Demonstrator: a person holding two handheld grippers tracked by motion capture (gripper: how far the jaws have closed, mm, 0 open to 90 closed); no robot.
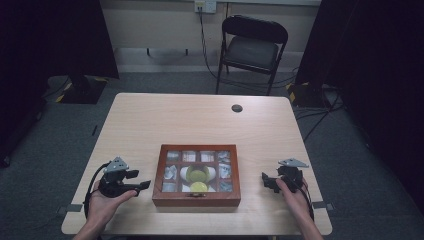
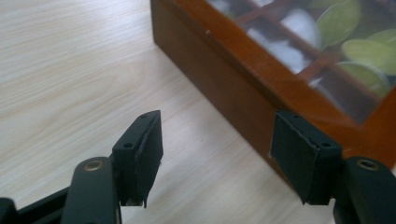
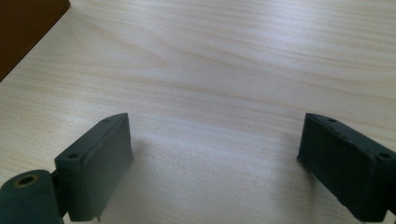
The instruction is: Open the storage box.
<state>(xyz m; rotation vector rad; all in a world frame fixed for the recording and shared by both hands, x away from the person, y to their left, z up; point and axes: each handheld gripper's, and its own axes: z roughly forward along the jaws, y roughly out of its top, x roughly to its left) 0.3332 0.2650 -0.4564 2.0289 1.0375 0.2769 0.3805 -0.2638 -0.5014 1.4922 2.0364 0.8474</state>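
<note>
On our tabletop (image 1: 150, 120) sits a closed box (image 1: 196, 198) — we flank it, left hand-held gripper (image 1: 141, 181) and right hand-held gripper (image 1: 267, 181) both gaping, empty — probably poised to open it.

Box (image 1: 196, 196) sits mid-table (image 1: 200, 120), tongs (image 1: 141, 184) left, tongs (image 1: 266, 181) right.

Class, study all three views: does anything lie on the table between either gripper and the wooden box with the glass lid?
Nothing visible does. The left gripper is open beside the wooden box, bare table between them. The right gripper is open on the box's other side, again with just bare tabletop between.
</note>
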